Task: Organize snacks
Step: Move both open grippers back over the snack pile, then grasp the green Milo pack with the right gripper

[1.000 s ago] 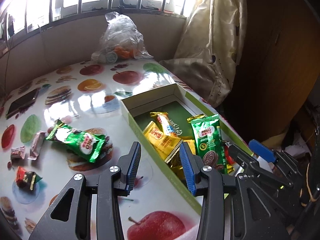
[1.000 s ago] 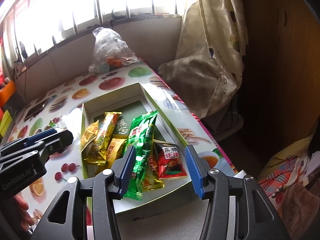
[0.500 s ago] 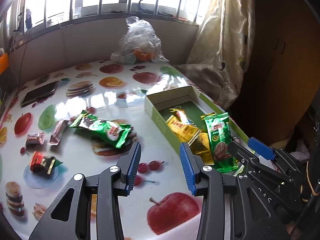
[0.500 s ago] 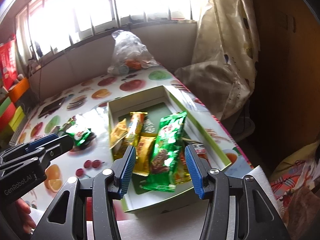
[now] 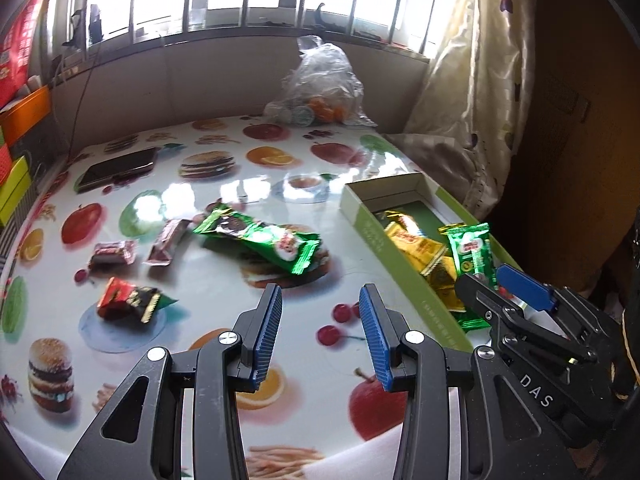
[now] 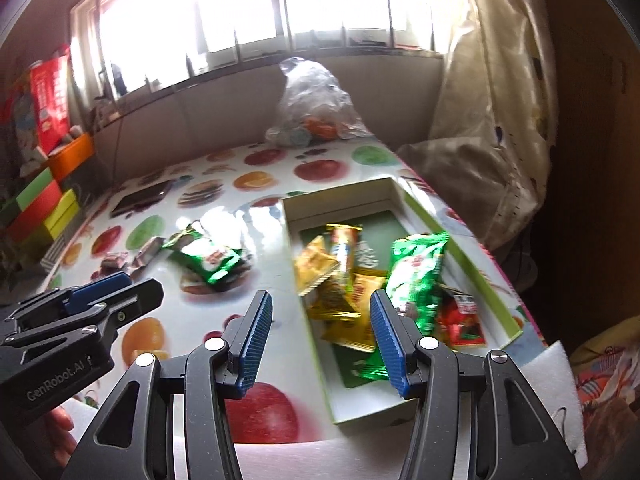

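A green-sided cardboard box lies at the table's right edge with yellow, green and red snack packs in it. A green Milo pack lies on top inside. On the table lie a green pack, a red-and-black pack and two small brown wrapped sweets. My left gripper is open and empty, above the table short of the green pack. My right gripper is open and empty, over the box's near left side.
A clear plastic bag of small items sits at the far edge by the window wall. A dark phone lies far left. Coloured boxes stack at the left. A curtain hangs behind the box.
Both grippers have pulled back and swung left, away from the box. The loose snacks on the table now sit ahead of the left gripper. Both stay open and empty.
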A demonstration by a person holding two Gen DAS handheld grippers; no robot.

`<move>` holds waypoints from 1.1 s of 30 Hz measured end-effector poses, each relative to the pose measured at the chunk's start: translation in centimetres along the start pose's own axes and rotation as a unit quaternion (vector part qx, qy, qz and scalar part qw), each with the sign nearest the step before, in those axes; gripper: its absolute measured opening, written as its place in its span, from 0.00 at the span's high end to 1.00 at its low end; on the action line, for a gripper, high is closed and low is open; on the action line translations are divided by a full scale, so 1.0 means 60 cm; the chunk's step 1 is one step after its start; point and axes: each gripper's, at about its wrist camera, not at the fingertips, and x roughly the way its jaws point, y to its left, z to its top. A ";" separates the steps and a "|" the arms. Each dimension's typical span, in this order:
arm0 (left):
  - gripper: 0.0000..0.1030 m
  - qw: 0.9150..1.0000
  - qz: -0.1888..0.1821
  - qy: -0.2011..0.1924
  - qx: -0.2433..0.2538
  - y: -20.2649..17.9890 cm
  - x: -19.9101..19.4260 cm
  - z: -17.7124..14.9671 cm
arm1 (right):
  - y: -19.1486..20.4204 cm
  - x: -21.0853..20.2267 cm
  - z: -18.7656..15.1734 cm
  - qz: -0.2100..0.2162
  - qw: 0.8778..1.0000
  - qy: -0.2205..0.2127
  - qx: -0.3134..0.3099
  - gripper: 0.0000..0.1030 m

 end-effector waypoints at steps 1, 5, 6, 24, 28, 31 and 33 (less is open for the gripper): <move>0.59 1.000 0.002 -0.001 -0.002 0.006 -0.002 -0.002 | 0.008 0.002 0.000 0.006 1.000 0.000 -0.004 0.51; 0.59 1.000 0.018 0.002 -0.021 0.040 -0.007 -0.013 | 0.039 0.014 0.003 0.020 0.999 0.005 -0.027 0.51; 0.59 0.999 0.023 0.004 -0.026 0.049 -0.007 -0.015 | 0.043 0.015 0.002 0.022 0.999 0.004 -0.029 0.51; 0.59 0.991 0.071 0.008 -0.115 0.203 -0.016 -0.039 | 0.138 0.086 0.020 0.084 0.991 0.034 -0.101 0.51; 0.59 0.988 0.079 0.008 -0.130 0.229 -0.015 -0.040 | 0.151 0.107 0.033 0.096 0.988 0.045 -0.113 0.51; 0.57 0.987 0.085 0.021 -0.136 0.243 -0.001 -0.042 | 0.164 0.122 0.040 0.104 0.985 0.054 -0.128 0.50; 0.41 0.986 0.084 0.029 -0.142 0.250 0.009 -0.044 | 0.171 0.134 0.045 0.106 0.983 0.060 -0.138 0.49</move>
